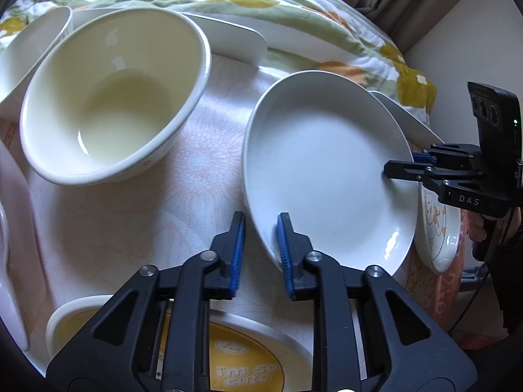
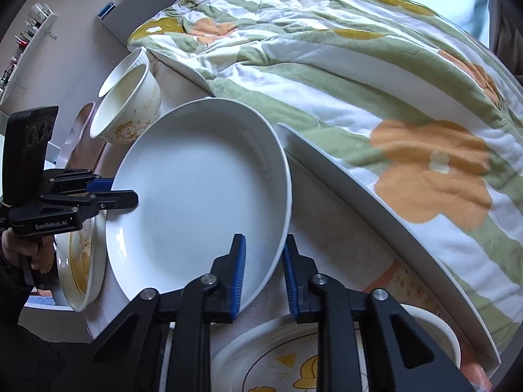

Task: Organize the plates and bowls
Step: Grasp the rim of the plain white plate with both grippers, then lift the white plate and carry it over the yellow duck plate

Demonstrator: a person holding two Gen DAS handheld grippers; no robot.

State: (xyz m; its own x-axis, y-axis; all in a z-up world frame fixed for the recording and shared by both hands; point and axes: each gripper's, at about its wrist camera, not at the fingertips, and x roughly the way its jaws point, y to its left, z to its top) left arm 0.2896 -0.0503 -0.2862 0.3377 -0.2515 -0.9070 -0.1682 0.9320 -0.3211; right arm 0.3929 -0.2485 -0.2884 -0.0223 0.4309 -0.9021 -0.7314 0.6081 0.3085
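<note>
Left gripper (image 1: 261, 251): pressed together on the near rim of the white deep plate (image 1: 320, 163), with one blue pad inside the rim and the other outside.
Right gripper (image 2: 263, 268): also pinching this same plate, on the rim opposite to the left one.
Where the plate is: on the pale tablecloth (image 1: 196, 150), at 1 o'clock from the left gripper in its own view and at 11 o'clock from the right gripper in its view.
Key relation: the two grips sit across the plate from each other. In the left wrist view the right gripper bites the rim at 3 o'clock, and in the right wrist view the left gripper bites it at 9 o'clock.
Nearer hand: neither one, since both hold the rim already.
My judgement: the lift must be level and together, or the plate will twist in the pads.
Under the plate: I cannot tell if it touches the cloth.
White deep plates: one.
Printed plates: two, the yellow "i'm so cute" plate (image 1: 248, 359) and a cartoon plate (image 1: 438, 228), just beside the white plate's 4 o'clock edge.
Large bowls: two, a cream bowl (image 1: 111, 98) at 10 o'clock and a ribbed bowl (image 1: 32, 42) touching behind it.
Small cream dishes: two, one low in each view.
Large flat white pieces (image 1: 235, 39): at least two, at 12 o'clock by the floral blanket (image 1: 294, 6).
</note>
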